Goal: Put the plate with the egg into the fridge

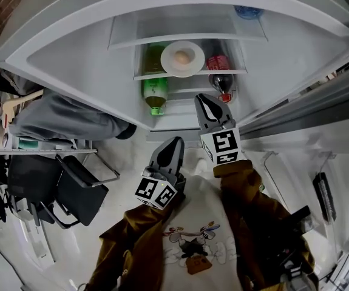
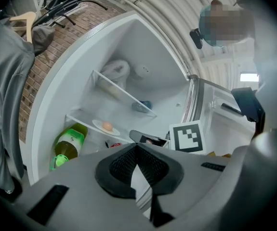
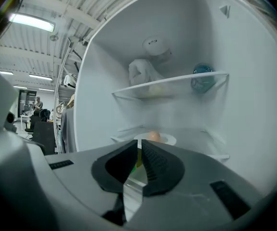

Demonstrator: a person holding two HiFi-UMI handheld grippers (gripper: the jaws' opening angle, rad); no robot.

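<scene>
A white plate (image 1: 169,63) with a tan egg (image 1: 183,57) on it rests on the middle glass shelf inside the open fridge. The same plate (image 2: 98,126) and egg (image 2: 107,126) show in the left gripper view, and the plate (image 3: 171,139) and egg (image 3: 153,136) show again in the right gripper view. My right gripper (image 1: 203,99) hangs just in front of the shelf below the plate, shut and empty. Lower and further back, my left gripper (image 1: 176,142) is also shut with nothing in it. The left gripper (image 2: 137,146) and the right gripper (image 3: 140,143) each show their pads together.
A green bottle (image 1: 155,93) lies under the plate's shelf, with a red-labelled cola bottle (image 1: 220,73) to its right. A blue object (image 1: 247,11) and a white bag (image 3: 143,73) sit on the upper shelf. The fridge door (image 1: 301,108) stands open at right. A grey jacket (image 1: 59,119) and a black chair (image 1: 74,190) are at left.
</scene>
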